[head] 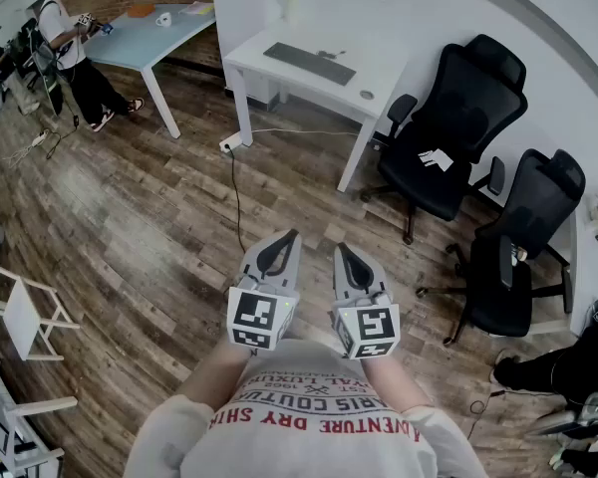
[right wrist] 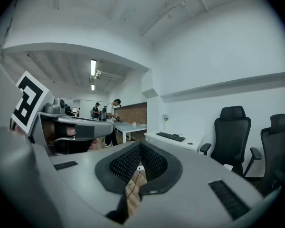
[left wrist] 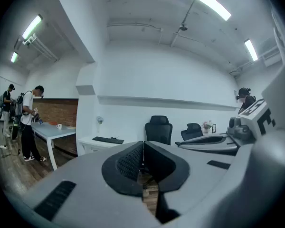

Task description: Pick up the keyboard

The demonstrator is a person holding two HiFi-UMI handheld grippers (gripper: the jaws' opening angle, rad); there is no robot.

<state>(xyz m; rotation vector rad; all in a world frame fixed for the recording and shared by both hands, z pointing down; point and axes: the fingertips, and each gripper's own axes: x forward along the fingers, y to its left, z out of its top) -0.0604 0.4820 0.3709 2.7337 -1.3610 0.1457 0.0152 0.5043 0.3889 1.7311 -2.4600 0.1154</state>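
A dark keyboard (head: pixel 309 63) lies on a white desk (head: pixel 379 83) against the far wall, well beyond both grippers. It shows small in the left gripper view as the keyboard (left wrist: pixel 108 139) and in the right gripper view as the keyboard (right wrist: pixel 170 136). My left gripper (head: pixel 290 237) and right gripper (head: pixel 340 251) are held side by side in front of my chest, pointing toward the desk over the wooden floor. Both are shut with nothing between the jaws.
Two black office chairs (head: pixel 448 132) (head: pixel 523 247) stand right of the desk. A cable (head: pixel 237 192) runs across the floor from a socket block by the desk leg. A light blue table (head: pixel 145 28) with a person (head: pixel 75 48) beside it stands far left. White racks (head: pixel 20 312) line the left edge.
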